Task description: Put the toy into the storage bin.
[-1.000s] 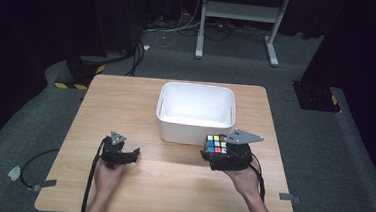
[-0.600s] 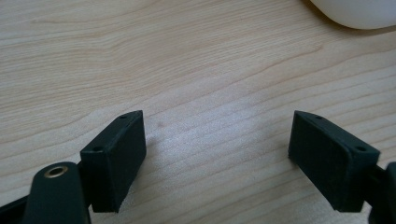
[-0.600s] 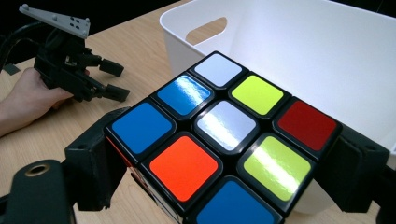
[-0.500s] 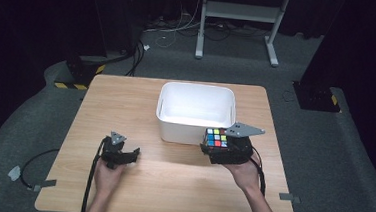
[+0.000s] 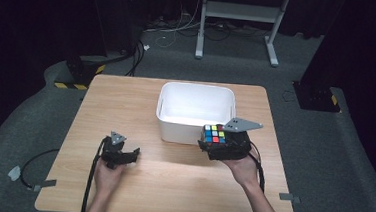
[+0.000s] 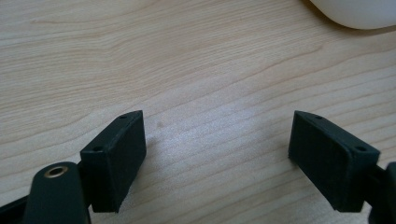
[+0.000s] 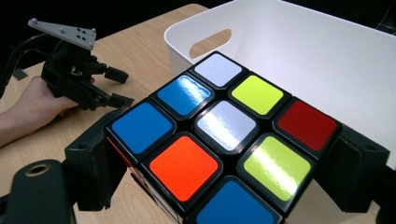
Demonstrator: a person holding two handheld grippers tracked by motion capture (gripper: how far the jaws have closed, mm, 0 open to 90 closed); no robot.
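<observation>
Cube (image 5: 213, 133) gripped and held up at the white bin's (image 5: 196, 106) near right corner.

Largest first: the wooden table (image 5: 126, 101) is seen carrying the bin at its middle. The cube is clamped between the jaws of the right gripper (image 5: 221, 143), just above the rim. The left gripper (image 5: 128, 156) is rested low on the bare wood, jaws spread wide, nothing held.

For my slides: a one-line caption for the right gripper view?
Right gripper clamps a scrambled puzzle cube beside the white bin.
</observation>
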